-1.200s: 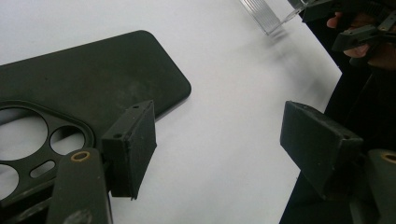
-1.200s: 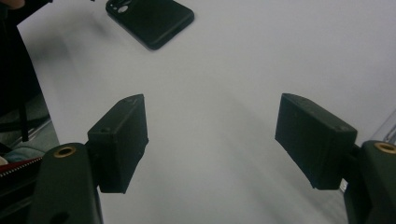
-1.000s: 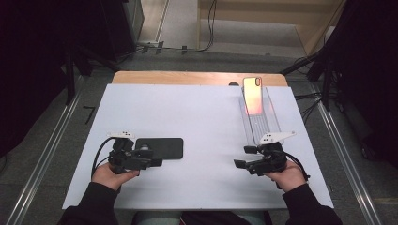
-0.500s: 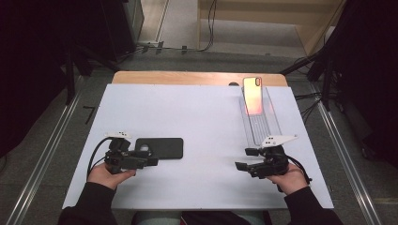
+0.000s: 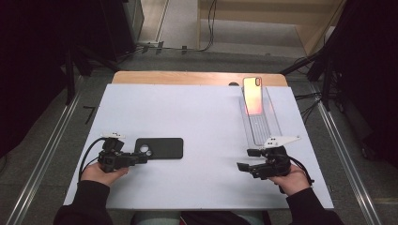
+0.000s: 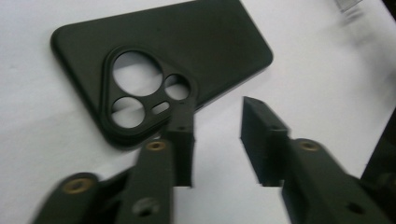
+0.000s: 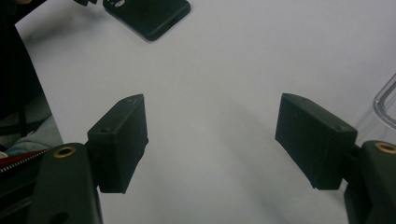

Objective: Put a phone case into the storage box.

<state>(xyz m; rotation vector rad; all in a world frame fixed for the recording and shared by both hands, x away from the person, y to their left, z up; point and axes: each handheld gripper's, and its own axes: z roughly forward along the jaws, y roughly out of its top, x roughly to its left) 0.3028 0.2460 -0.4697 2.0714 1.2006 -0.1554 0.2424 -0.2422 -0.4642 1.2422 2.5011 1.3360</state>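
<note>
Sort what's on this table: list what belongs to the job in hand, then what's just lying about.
In the job:
- black case, flat on the table, camera cutouts toward the left tongs
- left tongs, open, tips at the case's edge

Lying about, as far as the pictures show:
- phone, propped in the clear tray
- right tongs, open, holding nothing
- white mat

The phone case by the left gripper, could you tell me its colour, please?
The phone case is matt black; the left gripper view shows it best.
</note>
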